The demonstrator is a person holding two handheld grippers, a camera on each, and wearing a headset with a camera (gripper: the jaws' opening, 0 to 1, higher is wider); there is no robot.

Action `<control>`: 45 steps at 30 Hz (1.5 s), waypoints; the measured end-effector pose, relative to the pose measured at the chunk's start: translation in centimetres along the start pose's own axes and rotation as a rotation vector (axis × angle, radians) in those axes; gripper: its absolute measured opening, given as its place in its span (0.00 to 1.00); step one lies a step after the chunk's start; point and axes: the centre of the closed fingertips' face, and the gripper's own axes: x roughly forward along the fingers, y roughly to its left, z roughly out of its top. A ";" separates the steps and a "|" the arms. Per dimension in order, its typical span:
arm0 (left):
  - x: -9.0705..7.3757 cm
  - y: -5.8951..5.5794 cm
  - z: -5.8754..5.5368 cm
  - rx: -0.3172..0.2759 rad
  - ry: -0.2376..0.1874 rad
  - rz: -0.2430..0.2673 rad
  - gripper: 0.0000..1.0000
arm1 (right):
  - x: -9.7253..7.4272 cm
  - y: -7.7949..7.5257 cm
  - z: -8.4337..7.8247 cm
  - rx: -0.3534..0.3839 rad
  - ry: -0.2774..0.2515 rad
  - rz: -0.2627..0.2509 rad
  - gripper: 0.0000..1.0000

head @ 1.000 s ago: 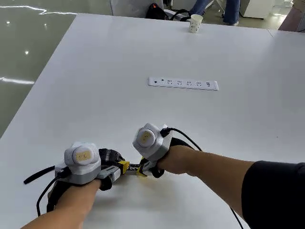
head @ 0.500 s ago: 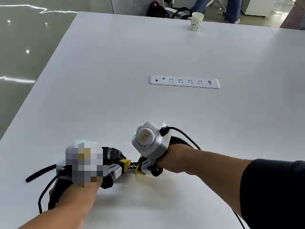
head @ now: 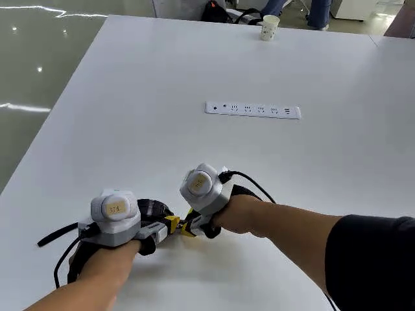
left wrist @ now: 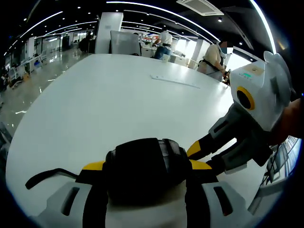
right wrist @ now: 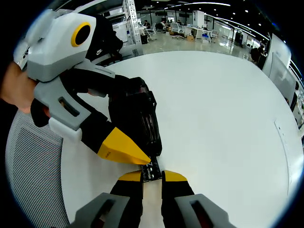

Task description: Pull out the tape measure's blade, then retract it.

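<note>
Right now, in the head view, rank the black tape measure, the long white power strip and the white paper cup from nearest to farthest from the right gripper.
1. Black tape measure: touching the right gripper, on its left, near the table's front.
2. Long white power strip: mid-table, beyond the gripper.
3. White paper cup: at the table's far edge.

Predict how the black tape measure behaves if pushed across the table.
The black tape measure case looks rigid and blocky, so probably slides, not rolls. The thin black strap beside it looks floppy. The smooth white table may let it skid.
</note>
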 end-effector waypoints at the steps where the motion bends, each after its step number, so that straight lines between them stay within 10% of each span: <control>1: 0.0 -0.1 0.0 0.000 -0.001 0.000 0.61 | 0.1 0.1 0.1 -0.002 -0.003 0.001 0.10; 45: -0.4 -0.2 0.2 0.015 -0.018 -0.015 0.63 | 0.7 0.3 1.1 -0.020 -0.046 -0.049 0.13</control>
